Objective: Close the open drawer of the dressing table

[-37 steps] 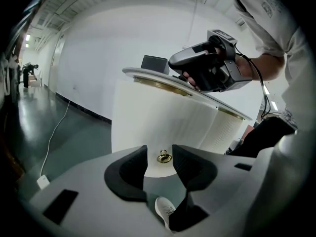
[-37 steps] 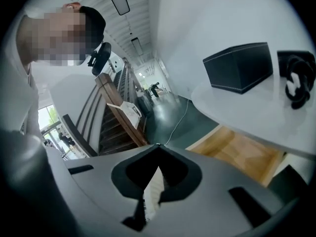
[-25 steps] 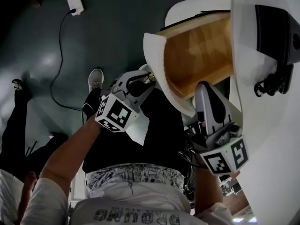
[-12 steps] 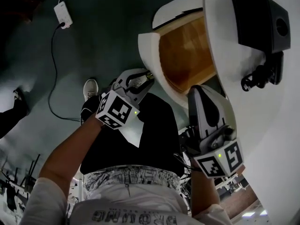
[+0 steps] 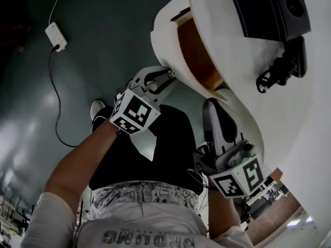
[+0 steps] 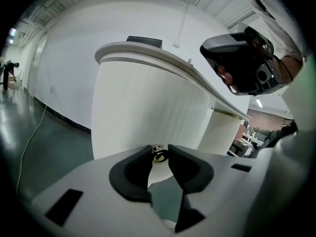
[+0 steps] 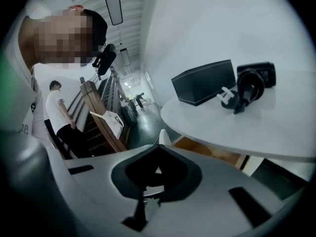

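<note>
The drawer (image 5: 199, 61) has slid further in than a second ago. The left gripper (image 6: 159, 159) clamps its knob (image 6: 158, 153) between its jaw tips. The right gripper (image 7: 157, 151) is closed and empty.

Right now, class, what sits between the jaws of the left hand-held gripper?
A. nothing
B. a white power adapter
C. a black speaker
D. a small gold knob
D: the small gold knob on the white drawer front sits between the left hand-held gripper's jaw tips.

Drawer (image 5: 196, 50): white ribbed front, amber wood-grain inside; knob (image 6: 158, 153) brass-gold. Left gripper (image 5: 163, 78): grey body, black pads, cube patterned in black-and-white squares. Floor (image 5: 93, 45): dark green-grey.
</note>
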The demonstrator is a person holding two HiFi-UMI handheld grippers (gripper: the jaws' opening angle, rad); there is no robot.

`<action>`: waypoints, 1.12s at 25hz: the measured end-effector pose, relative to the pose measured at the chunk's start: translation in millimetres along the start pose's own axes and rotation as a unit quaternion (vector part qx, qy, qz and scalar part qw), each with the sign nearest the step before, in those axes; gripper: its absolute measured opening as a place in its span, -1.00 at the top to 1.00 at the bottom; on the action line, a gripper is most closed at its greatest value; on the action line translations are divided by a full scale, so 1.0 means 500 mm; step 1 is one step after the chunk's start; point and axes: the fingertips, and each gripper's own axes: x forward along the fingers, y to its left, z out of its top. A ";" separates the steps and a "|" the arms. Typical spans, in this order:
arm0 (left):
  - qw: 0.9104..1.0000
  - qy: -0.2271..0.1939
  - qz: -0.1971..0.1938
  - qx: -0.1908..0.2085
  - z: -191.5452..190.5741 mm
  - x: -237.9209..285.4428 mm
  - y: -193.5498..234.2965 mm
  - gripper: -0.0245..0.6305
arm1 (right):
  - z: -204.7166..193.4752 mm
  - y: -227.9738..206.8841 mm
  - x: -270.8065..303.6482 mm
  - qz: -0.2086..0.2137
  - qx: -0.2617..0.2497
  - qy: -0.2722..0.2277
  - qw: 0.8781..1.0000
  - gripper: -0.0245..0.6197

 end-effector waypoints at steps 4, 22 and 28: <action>1.000 -0.012 -0.006 0.004 0.020 0.038 0.010 0.57 | -0.008 -0.027 -0.005 -0.012 0.008 -0.012 1.000 0.90; 0.997 -0.045 -0.034 0.053 0.092 0.176 0.042 0.57 | -0.046 -0.108 -0.039 -0.062 0.024 -0.068 0.995 0.90; 0.995 -0.058 -0.042 0.069 0.104 0.193 0.044 0.57 | -0.058 -0.127 -0.044 -0.074 0.026 -0.087 0.993 0.90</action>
